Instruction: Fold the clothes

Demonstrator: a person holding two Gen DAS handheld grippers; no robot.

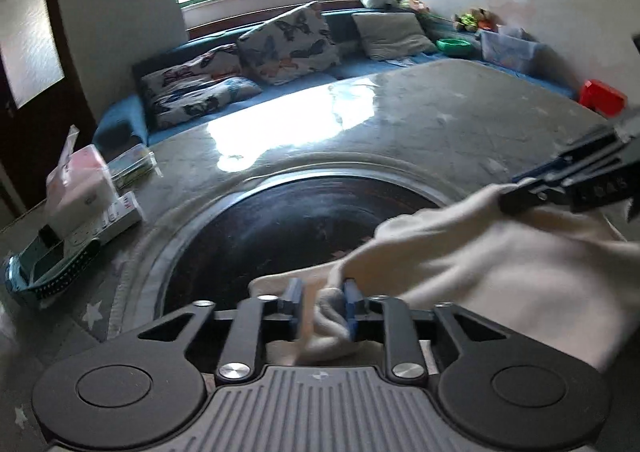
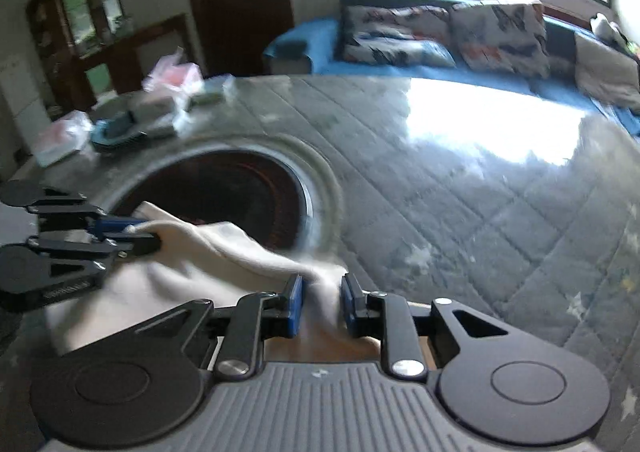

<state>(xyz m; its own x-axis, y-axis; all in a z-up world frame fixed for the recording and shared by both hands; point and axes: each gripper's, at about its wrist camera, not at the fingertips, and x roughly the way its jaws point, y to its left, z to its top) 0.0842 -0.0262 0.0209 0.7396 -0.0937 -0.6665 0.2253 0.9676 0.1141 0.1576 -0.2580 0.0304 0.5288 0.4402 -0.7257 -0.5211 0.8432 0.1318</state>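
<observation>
We see the cream garment (image 1: pixel 460 252) between both parted claws, left gripper (image 1: pixel 322 304) and right gripper (image 2: pixel 322 302), narrow gaps, pads not pressing, over the table (image 2: pixel 440 192).

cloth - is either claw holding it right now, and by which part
Neither grips it. Bunches of the cloth's edge sit between the pads of the left claw and the right claw, but both stand open, not pinching.

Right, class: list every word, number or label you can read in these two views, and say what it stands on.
"648", faint and uncertain: on the side of the right tool.
Raised lettering on the left tool: too blurred to read.
Red print on the white box: too blurred to read.
</observation>
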